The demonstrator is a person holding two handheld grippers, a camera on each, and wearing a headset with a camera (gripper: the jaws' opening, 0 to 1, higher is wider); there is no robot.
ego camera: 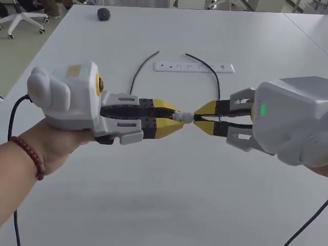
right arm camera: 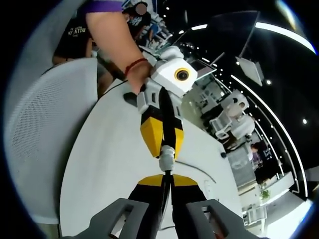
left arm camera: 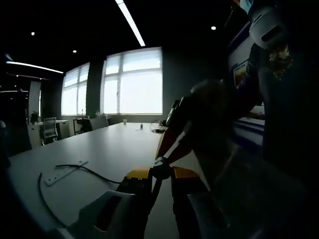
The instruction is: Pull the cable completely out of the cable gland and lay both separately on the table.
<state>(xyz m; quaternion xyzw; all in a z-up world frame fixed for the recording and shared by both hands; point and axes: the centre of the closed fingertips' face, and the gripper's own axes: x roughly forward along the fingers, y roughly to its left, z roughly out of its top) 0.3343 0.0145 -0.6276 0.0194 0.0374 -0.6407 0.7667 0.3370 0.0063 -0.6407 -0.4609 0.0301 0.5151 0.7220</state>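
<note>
1. Two tips are meeting above the desk [ego camera: 154, 179]: the left gripper [ego camera: 174, 119] is clamping the white gland [ego camera: 185, 117], and the right gripper [ego camera: 199, 118] is pinching the cable [ego camera: 218, 82] just beside it.
2. Both are lying along one sideways line, so pulling straight apart is looking right.
3. Beyond, a power strip [ego camera: 195, 67] is showing no legible writing.

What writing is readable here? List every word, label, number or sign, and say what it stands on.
No text reads clearly.
On the dark shirt: pale lettering, too blurred to quote.
On the power strip: small marks by the sockets, too small to read.
</note>
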